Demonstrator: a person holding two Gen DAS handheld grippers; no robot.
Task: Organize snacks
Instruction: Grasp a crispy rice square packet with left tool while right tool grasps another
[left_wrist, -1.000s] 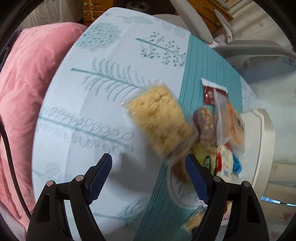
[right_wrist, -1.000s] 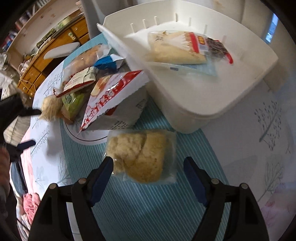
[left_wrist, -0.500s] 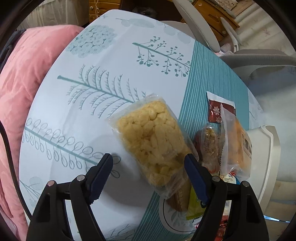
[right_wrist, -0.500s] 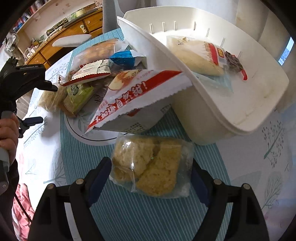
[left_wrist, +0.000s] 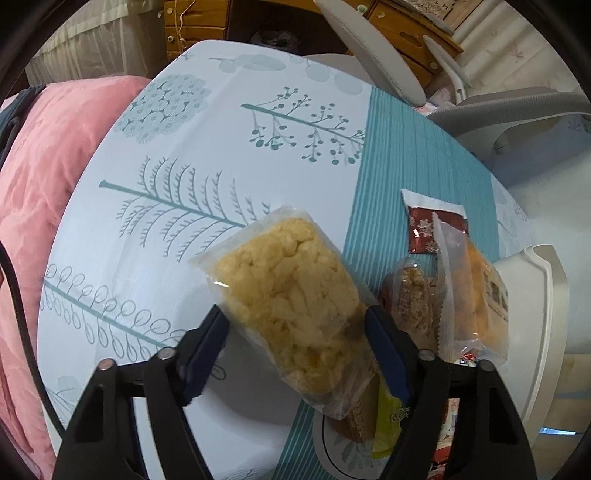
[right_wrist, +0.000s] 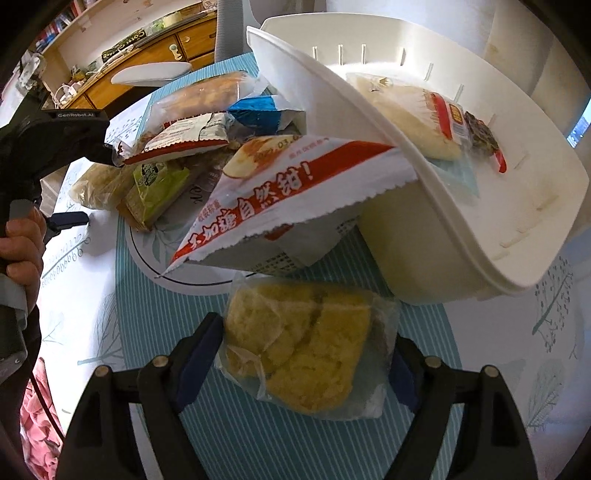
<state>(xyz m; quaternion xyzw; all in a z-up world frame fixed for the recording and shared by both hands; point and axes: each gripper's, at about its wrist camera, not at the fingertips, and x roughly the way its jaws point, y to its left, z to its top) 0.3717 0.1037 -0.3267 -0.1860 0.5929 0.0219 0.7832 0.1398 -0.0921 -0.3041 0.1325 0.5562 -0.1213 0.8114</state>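
Observation:
A clear pack of pale yellow puffed cake (left_wrist: 291, 310) lies on the white tree-print cloth. My left gripper (left_wrist: 295, 321) straddles it with its jaws closing; the blue pads stand at the wrapper's two edges and do not squeeze it. A second clear pack of yellow cake (right_wrist: 306, 350) lies on the teal mat (right_wrist: 177, 339). It fills the gap of my right gripper (right_wrist: 306, 343). The left pad is at its edge and the wrapper hides the right pad. The white basket (right_wrist: 406, 206) holds one wrapped cake (right_wrist: 406, 110).
Several snack packs are heaped on a white plate (right_wrist: 192, 280) beside the basket, with a red-and-white pouch (right_wrist: 295, 184) leaning on its rim. A hand (right_wrist: 22, 243) holds the left gripper at far left. A pink quilt (left_wrist: 44, 184) lies past the table edge.
The left gripper has come forward over the yellow pack, which now lies between narrower jaws. The right gripper has closed in on its pack, which now sits between its fingers.

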